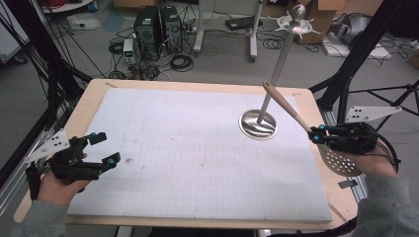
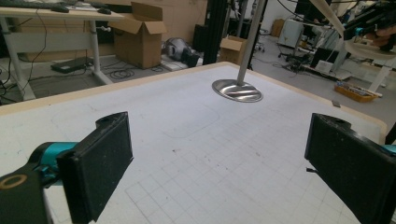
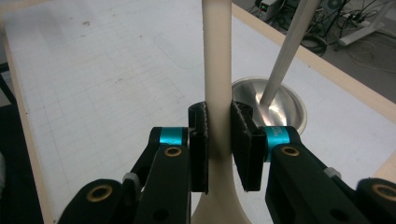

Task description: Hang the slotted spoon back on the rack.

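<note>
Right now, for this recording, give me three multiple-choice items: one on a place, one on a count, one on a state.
1. Where does the stand's round base sit?
A. On the mat's right half
B. At the mat's near-left corner
C. On the floor

2. How many grippers hold something?
A. None
B. One
C. Two

3. How is the left gripper?
A. Shut on the spatula
B. Shut on nothing
C. Open

Answers:
1. A, the high view shows the base on the white mat, right of centre.
2. B, the right gripper pinches the spatula handle between its fingers; the left holds nothing.
3. C, its fingers stand wide apart over bare mat.
</note>
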